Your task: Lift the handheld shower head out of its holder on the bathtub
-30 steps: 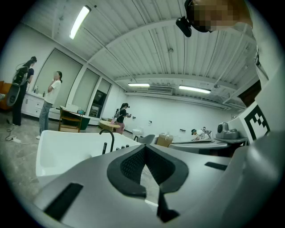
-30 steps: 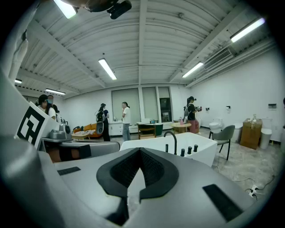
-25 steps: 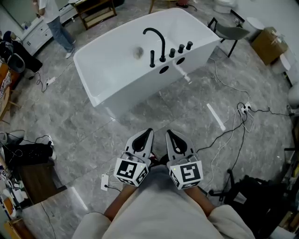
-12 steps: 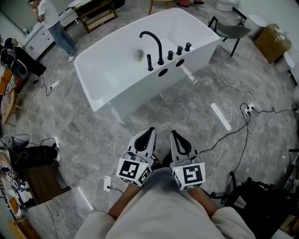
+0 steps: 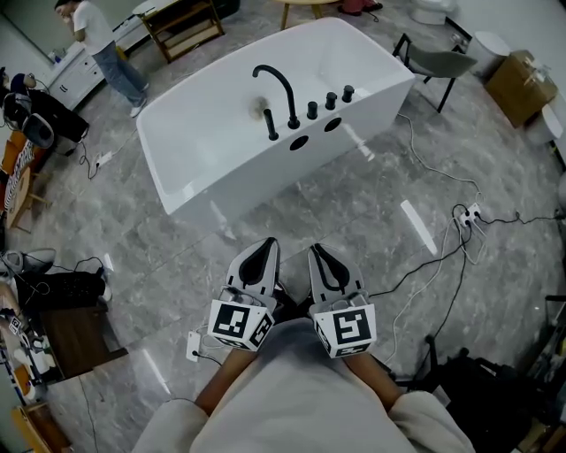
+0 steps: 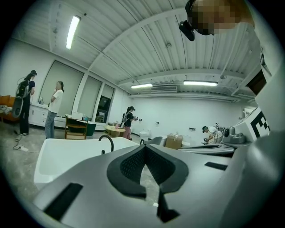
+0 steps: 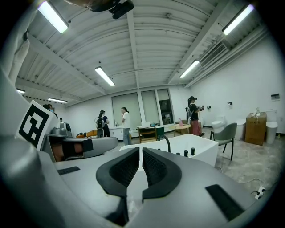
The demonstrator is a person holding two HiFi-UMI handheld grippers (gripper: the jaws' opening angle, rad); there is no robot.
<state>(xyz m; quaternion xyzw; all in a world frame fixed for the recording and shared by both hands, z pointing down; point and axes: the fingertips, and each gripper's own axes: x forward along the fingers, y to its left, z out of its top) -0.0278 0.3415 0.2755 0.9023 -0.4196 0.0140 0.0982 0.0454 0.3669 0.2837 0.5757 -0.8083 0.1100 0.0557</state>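
The white bathtub (image 5: 203, 133) stands on the grey floor ahead of me. On its near rim are a black arched faucet (image 5: 276, 87), three black knobs (image 5: 330, 101) and, left of the faucet, the short black upright handheld shower head (image 5: 269, 124). My left gripper (image 5: 268, 243) and right gripper (image 5: 315, 250) are held side by side, well short of the tub, both shut and empty. The left gripper view has the left gripper (image 6: 144, 148) in front of the tub (image 6: 62, 156) and faucet (image 6: 107, 141). Past the right gripper (image 7: 140, 150), the right gripper view shows the faucet (image 7: 165, 141) and knobs (image 7: 192, 151).
Cables (image 5: 438, 252) and a power strip (image 5: 469, 212) lie on the floor at the right. A grey chair (image 5: 438, 60) and a cardboard box (image 5: 517, 78) stand beyond the tub's right end. A person (image 5: 102, 44) stands at the far left, by a wooden table (image 5: 184, 22).
Both grippers have moved together toward the tub, still shut. In the head view the tub and faucet have shifted slightly left and nearer.
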